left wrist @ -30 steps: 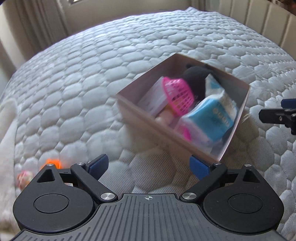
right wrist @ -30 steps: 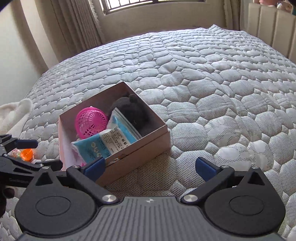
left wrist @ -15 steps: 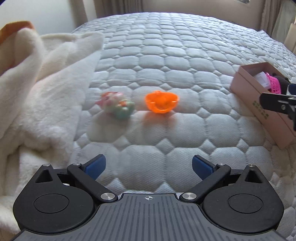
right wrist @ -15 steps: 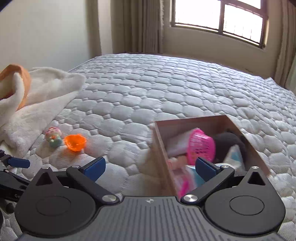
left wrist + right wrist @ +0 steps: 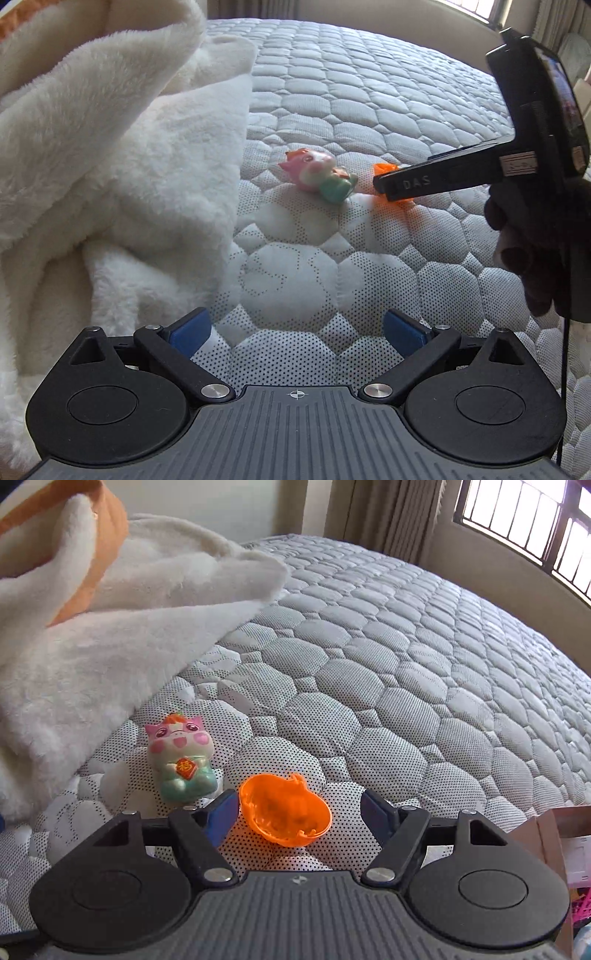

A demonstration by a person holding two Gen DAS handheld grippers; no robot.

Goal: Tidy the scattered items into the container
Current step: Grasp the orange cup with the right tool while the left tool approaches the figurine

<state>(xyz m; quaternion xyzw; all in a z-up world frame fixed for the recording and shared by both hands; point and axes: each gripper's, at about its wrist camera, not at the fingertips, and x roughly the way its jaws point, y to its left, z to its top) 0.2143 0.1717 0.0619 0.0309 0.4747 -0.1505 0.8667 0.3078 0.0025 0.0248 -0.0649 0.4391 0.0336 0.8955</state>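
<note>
An orange plastic shell [image 5: 285,819] lies hollow side up on the quilted bed, between the open jaws of my right gripper [image 5: 300,810]; the left pad is close to its rim. A pink and green pig figurine [image 5: 181,762] lies just left of it, also seen in the left wrist view [image 5: 319,176]. There the right gripper's finger [image 5: 424,181] covers most of the orange shell [image 5: 384,170]. My left gripper [image 5: 295,332] is open and empty, low over the bed, well short of the figurine. A corner of the cardboard box [image 5: 554,834] shows at the right edge.
A thick white fleece blanket [image 5: 110,166] is heaped on the left, close to the left gripper's left finger and the figurine; it also fills the left of the right wrist view [image 5: 110,627]. The grey quilted mattress [image 5: 406,664] stretches away toward the window and curtains.
Both grippers have swung away from the box and closed in on the two toys. The right gripper now straddles the orange shell; the left gripper has come nearer the figurine beside the blanket.
</note>
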